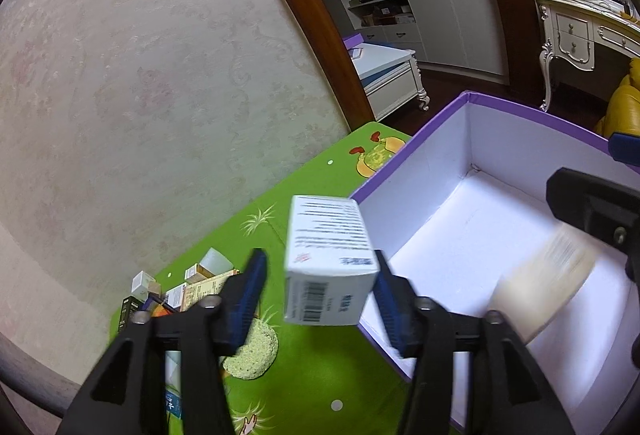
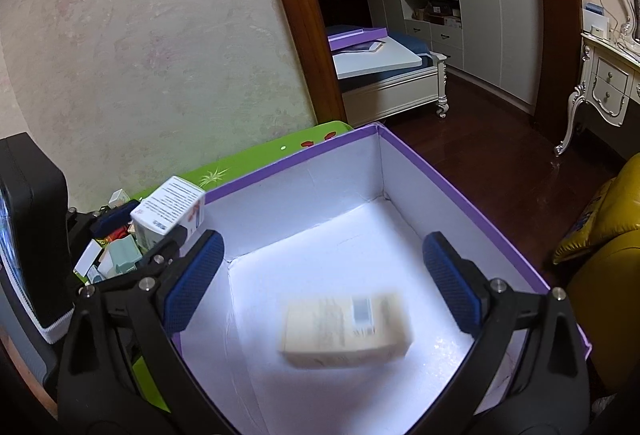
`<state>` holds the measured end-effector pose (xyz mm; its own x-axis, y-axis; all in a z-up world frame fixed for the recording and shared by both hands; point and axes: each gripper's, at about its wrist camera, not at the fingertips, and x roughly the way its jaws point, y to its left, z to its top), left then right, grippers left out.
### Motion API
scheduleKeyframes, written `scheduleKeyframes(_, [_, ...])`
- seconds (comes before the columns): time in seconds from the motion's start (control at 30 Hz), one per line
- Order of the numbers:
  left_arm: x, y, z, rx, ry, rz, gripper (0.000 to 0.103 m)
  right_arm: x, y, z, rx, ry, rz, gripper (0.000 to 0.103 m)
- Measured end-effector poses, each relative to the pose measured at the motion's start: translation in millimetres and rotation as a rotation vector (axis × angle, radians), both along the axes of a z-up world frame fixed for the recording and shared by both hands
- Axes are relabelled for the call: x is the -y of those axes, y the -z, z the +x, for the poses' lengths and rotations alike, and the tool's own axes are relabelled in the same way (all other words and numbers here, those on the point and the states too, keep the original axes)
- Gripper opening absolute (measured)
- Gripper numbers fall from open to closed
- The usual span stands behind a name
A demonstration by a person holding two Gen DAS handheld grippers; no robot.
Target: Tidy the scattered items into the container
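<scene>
A purple box with a white inside (image 1: 472, 139) (image 2: 400, 151) stands on a green cartoon mat (image 1: 312, 367). My left gripper (image 1: 320, 287) is wide open; a white medicine carton (image 1: 330, 259) (image 2: 172, 211) sits between its pads, touching only the right pad, beside the box's left rim. My right gripper (image 2: 324, 275) is open over the box. A beige carton (image 2: 346, 331) (image 1: 540, 279), motion-blurred, is inside the box below it. Several small cartons (image 1: 176, 291) (image 2: 112, 255) lie scattered on the mat to the left.
A papered wall (image 1: 140, 75) runs along the mat's far side. A doorway with a bed (image 2: 384, 75), wardrobes, a white dresser (image 2: 604, 87) and a yellow seat (image 2: 600, 275) lie beyond the box on a dark wood floor.
</scene>
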<state>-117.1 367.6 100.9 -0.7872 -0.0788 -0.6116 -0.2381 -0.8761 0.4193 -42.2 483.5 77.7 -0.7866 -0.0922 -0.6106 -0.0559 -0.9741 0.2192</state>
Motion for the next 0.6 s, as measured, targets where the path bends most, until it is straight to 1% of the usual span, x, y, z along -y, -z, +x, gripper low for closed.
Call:
scheduleKeyframes(0.03, [0,-1,0,-0.007,-0.004,-0.001,0.063,0,0,0,-0.002,-0.001,0.000,0.101])
scheduleKeyframes(0.33, [6,-3,2,-0.008,-0.010,0.014,0.063,8,-4,2,-0.011,-0.005,0.004,0.101])
scheduleKeyframes(0.5, [19,-8,7,-0.014,-0.021,0.044,0.063,22,-9,6,-0.026,-0.012,0.023,0.101])
scheduleKeyframes(0.6, [35,-10,10,-0.013,-0.041,0.078,0.063,38,-14,10,-0.036,-0.031,0.044,0.101])
